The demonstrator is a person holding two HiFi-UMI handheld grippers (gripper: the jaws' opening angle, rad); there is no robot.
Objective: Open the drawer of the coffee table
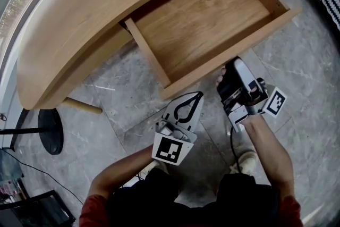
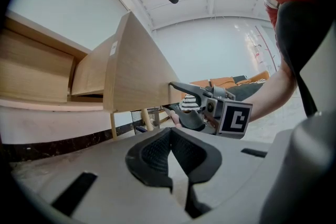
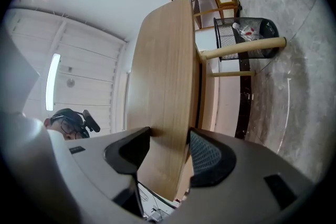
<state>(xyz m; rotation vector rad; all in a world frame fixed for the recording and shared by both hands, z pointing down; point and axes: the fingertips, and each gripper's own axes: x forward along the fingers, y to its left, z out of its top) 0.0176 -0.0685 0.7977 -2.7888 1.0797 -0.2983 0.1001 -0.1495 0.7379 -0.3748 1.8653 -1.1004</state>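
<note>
— Left tongs [image 2: 171, 136], yours: clenched on nothing?
— Yes. Your right tongs [image 3: 168, 147] clamp the front panel of the drawer [image 1: 228, 56], which stands pulled out from the counter [image 1: 95, 13], bare wood floor showing.

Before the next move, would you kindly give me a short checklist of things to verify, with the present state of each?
1. Drawer pulled out from the coffee table: ok.
2. Right gripper closed on the drawer front: ok.
3. Left gripper shut, holding nothing, apart from the drawer: ok.
4. Drawer at full travel: cannot tell.
</note>
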